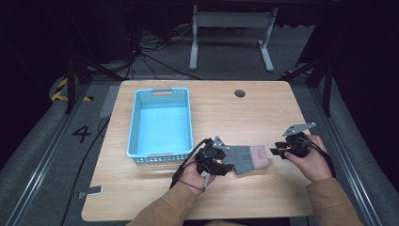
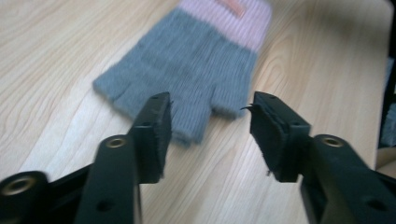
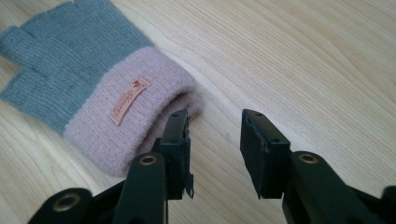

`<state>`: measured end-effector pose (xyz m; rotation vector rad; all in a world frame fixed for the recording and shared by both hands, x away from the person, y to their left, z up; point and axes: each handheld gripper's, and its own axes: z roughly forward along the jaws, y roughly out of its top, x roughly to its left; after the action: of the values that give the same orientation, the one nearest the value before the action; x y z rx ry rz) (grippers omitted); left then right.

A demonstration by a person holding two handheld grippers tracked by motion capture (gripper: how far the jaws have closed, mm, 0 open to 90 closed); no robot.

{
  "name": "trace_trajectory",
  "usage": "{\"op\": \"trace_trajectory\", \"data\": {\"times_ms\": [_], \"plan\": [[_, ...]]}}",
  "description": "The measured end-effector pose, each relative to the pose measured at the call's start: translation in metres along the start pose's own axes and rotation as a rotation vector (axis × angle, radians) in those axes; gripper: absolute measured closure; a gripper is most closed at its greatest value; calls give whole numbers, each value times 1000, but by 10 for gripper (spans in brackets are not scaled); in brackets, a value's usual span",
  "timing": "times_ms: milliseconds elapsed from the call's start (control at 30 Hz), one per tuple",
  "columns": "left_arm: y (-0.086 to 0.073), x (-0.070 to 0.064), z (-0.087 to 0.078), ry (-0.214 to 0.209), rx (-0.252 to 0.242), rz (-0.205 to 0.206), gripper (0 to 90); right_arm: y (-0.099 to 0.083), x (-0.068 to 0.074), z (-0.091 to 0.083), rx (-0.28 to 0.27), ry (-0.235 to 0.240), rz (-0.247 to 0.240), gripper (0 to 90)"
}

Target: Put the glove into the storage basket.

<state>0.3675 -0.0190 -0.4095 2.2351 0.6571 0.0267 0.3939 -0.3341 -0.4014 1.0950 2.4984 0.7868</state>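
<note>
Soft grey knitted fingerless glove with pink ribbed cuff (image 1: 248, 158), lower centre: limp, light; pinch your spread left gripper (image 2: 210, 123) and right gripper (image 3: 215, 140) on opposite ends.

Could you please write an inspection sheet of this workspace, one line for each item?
Surface: light wooden table, with a round cable hole near its far edge.
Job's things: grey fingerless glove with a pink cuff and a small orange label, lying flat on the table; blue perforated basket to its left, nothing seen in it.
Clutter: small grey object at the near left table edge.
Grippers: left gripper open, at the glove's finger end; right gripper open, at the cuff end; neither holds the glove.
Cables: black cable trailing from the left gripper; loose cables on the floor beyond.
Surroundings: grey floor, white table frame, a painted 4.
</note>
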Motion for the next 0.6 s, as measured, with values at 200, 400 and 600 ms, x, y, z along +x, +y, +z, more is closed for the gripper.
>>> {"op": "trace_trajectory", "data": {"times_ms": [200,400,600], "plan": [[9,-1,0,-18,-33,1,390,-4,-3,-8,-16,-1,23,620],[19,1,3,-9,-56,-8,311,-8,-8,-13,-31,-2,42,610],[25,1,14,-7,-52,5,211,-10,-13,-19,-45,-1,62,612]]}}
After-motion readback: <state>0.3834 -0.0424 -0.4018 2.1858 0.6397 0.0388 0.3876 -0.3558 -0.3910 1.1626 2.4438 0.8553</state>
